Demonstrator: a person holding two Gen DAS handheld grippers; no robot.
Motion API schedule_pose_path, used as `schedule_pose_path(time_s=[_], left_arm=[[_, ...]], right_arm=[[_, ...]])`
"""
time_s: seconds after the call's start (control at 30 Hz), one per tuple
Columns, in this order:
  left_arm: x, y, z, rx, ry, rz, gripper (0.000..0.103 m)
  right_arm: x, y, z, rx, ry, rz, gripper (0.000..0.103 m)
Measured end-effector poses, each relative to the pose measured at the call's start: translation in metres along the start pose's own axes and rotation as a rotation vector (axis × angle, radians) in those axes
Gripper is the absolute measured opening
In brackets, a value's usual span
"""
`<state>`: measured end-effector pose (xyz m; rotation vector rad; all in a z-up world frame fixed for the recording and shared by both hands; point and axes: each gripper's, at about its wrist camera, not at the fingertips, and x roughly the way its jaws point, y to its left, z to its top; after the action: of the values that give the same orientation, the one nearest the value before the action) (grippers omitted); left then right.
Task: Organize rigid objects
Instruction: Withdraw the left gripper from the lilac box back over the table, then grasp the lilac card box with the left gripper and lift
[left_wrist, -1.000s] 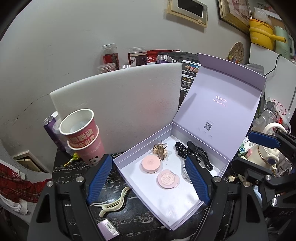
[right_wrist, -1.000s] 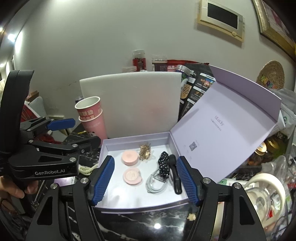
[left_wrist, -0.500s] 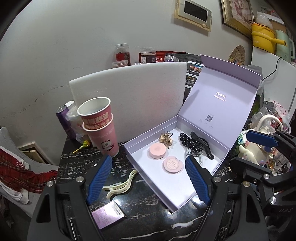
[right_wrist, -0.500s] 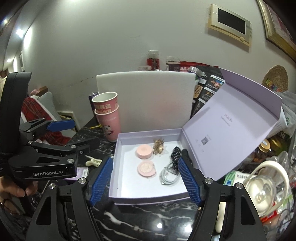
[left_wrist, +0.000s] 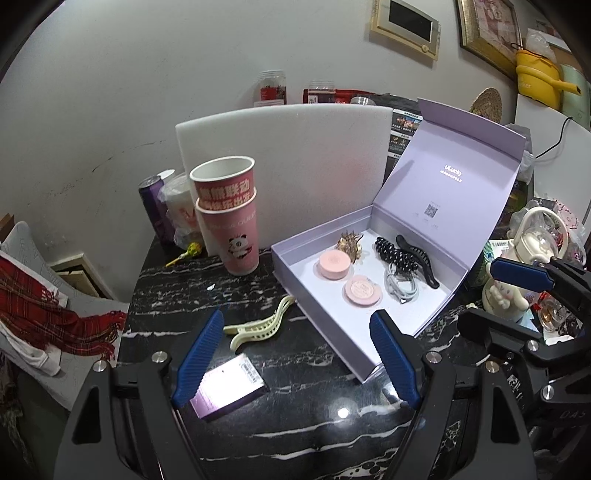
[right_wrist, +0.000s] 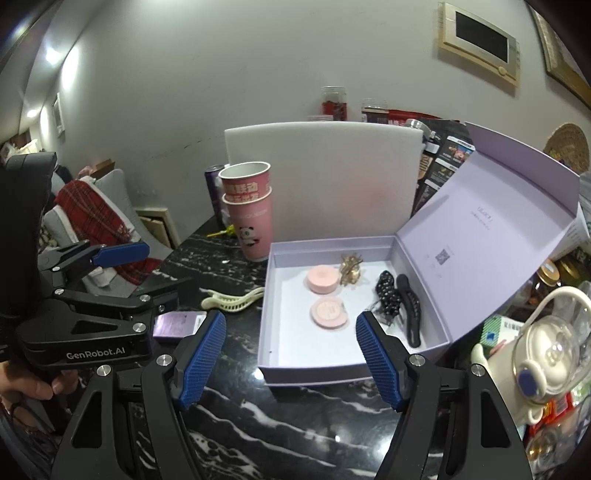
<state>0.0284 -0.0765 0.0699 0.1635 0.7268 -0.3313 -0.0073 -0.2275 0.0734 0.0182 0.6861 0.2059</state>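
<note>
An open lilac box (left_wrist: 321, 314) (right_wrist: 269, 354) lies on the black marble table, lid standing up at the right. Inside are two pink round compacts (left_wrist: 334, 264) (right_wrist: 322, 279), a gold claw clip (left_wrist: 349, 245), a black beaded clip (left_wrist: 393, 254), a black hair clip (right_wrist: 410, 306) and a coiled cable (left_wrist: 400, 286). Left of the box lie a cream hair clip (left_wrist: 258, 325) (right_wrist: 232, 301) and a small purple box (left_wrist: 231, 386) (right_wrist: 179, 323). My left gripper (left_wrist: 297, 338) is open and empty, above the purple box and the big box's near corner. My right gripper (right_wrist: 290, 338) is open and empty before the box.
Two stacked pink paper cups (left_wrist: 229, 218) (right_wrist: 249, 210) stand left of the box, before a white foam board (left_wrist: 288, 166). A purple can (left_wrist: 153, 210) sits behind them. Clutter with a white kettle (right_wrist: 546, 347) crowds the right edge. A red plaid cloth (left_wrist: 44, 314) lies off the table's left.
Both grippers have drawn back from the box, so it looks smaller and more table shows. The purple box and cream clip are now fully in the left wrist view.
</note>
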Motion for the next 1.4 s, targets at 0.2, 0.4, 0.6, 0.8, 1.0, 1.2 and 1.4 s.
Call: schedule_pose_path(time_s=[0.2,0.4,0.6,0.8,1.0,1.2,1.4], left_arm=[[0.004,0.014,-0.017,-0.049,0.031,0.015,0.082],[0.013,0.031,-0.035,-0.106,0.072,0.048,0.082],[0.025,0.048,-0.048,-0.167,0.097,0.055,0.082],[0.041,0.062,-0.059,-0.233,0.138,0.048,0.082],[0.062,0.073,-0.068,-0.294,0.181,0.062,0.082],[0.088,0.081,-0.076,-0.344,0.243,0.057,0.082],[0.106,0.086,-0.078,-0.369,0.277,0.063,0.082]], right_arm=[[0.006,0.012,-0.009,-0.011,0.012,0.032,0.074],[0.017,0.022,-0.016,-0.023,0.028,0.05,0.074],[0.033,0.027,-0.021,-0.028,0.05,0.074,0.074],[0.05,0.028,-0.021,-0.019,0.073,0.1,0.074],[0.069,0.028,-0.02,-0.023,0.095,0.119,0.074],[0.083,0.026,-0.016,-0.033,0.111,0.116,0.074],[0.093,0.021,-0.013,-0.028,0.122,0.12,0.074]])
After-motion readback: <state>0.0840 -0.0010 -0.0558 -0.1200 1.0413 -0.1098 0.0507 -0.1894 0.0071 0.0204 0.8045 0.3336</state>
